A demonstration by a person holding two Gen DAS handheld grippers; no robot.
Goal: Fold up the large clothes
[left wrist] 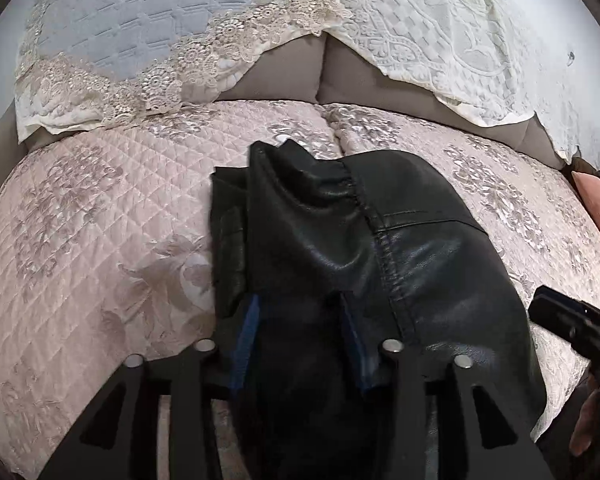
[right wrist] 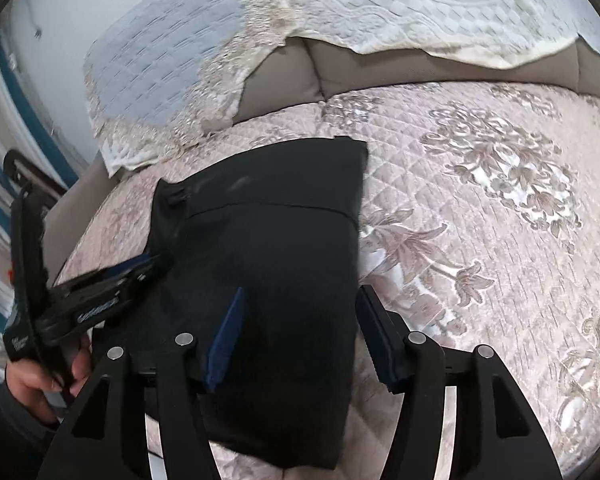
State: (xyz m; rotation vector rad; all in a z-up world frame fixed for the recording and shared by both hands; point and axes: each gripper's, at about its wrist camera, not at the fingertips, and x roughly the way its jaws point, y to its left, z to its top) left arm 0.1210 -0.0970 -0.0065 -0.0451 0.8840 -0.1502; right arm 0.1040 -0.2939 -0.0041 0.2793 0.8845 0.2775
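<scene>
I read this as the end of a fold: the black leather garment [left wrist: 340,248] lies as a compact bundle on the quilted pink sofa cover [left wrist: 100,208], near the middle of the seat and in front of the 2 grey back cushions [left wrist: 300,80] with their lace throws [left wrist: 148,36]. My left gripper [left wrist: 298,336] hangs over the near end of the bundle with its blue pads spread; the leather shows between them, but I see no pinch on it. My right gripper [right wrist: 300,336] is spread wider, its pads straddling the bundle's right-hand edge, and from that view they look clear of the material. So both hands seem to have let go, in my judgement. The bundle's long axis runs from me toward the backrest, and the gathered seam [left wrist: 352,184] and loose flaps point to the far end, where the folds look less tidy. The left side in the left wrist view shows layers peeking out unevenly. The next move, I think, calls for either squaring those stray edges or taking the near end with both grippers and bringing it over once more, keeping the slippery leather from sliding apart.
</scene>
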